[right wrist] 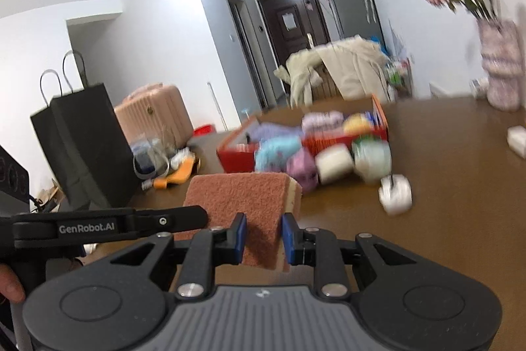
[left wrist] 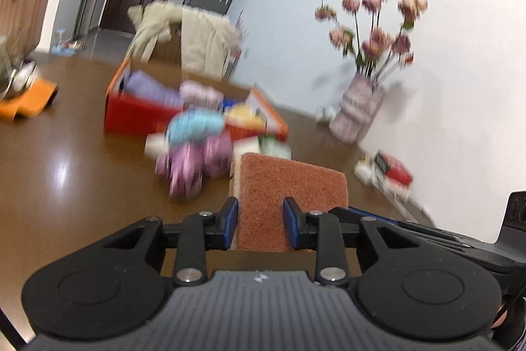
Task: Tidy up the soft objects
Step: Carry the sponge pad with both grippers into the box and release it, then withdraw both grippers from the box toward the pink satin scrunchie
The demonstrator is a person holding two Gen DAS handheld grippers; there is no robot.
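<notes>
Both hand-held grippers, left (left wrist: 260,224) and right (right wrist: 262,237), clamp one sponge (left wrist: 292,183) jointly, likely carrying it level to the red box (left wrist: 138,115).

Sponge (left wrist: 292,186) — rust-orange face, pale yellow edge. Box (left wrist: 138,117) — red, orange flaps. Worktop (left wrist: 65,153) glossy brown. Vase (left wrist: 358,107) mottled pink-white. Tongs pads (left wrist: 231,216) blue. Suitcase (right wrist: 154,111) ribbed pink.

Home living space: dark brown front door (right wrist: 291,22), pink hard-shell suitcase (right wrist: 154,115), glossy brown wooden table (right wrist: 443,203), patterned vase of pink flowers (left wrist: 358,107).
</notes>
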